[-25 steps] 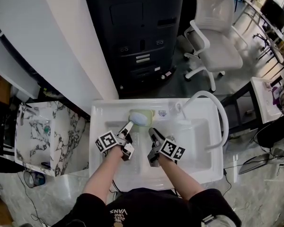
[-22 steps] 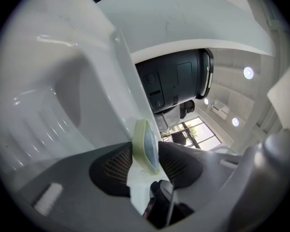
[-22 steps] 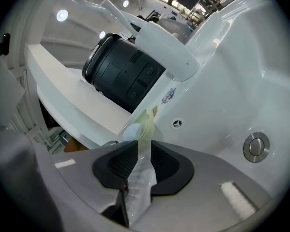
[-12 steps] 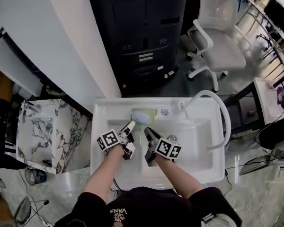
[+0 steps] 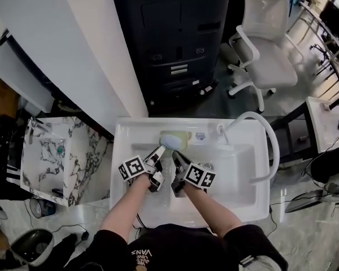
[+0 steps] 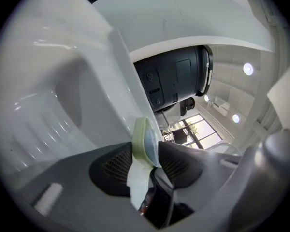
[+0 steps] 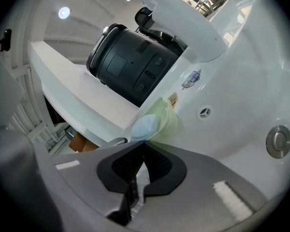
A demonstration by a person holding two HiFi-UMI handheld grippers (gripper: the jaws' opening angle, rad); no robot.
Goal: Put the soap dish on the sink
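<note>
Left claw (image 6: 146,153) is clamped on the edge of the soap dish (image 6: 141,138), a smooth pale-green rounded tray holding a light-blue soap bar (image 5: 169,141). The dish is at the middle of the back ledge of the glossy white sink (image 5: 127,137), long side running along that ledge. Right claw (image 7: 141,151) is pinched shut on nothing, tips just short of the dish, and I can't tell whether the dish rests on the ledge or hangs a hair above it.
</note>
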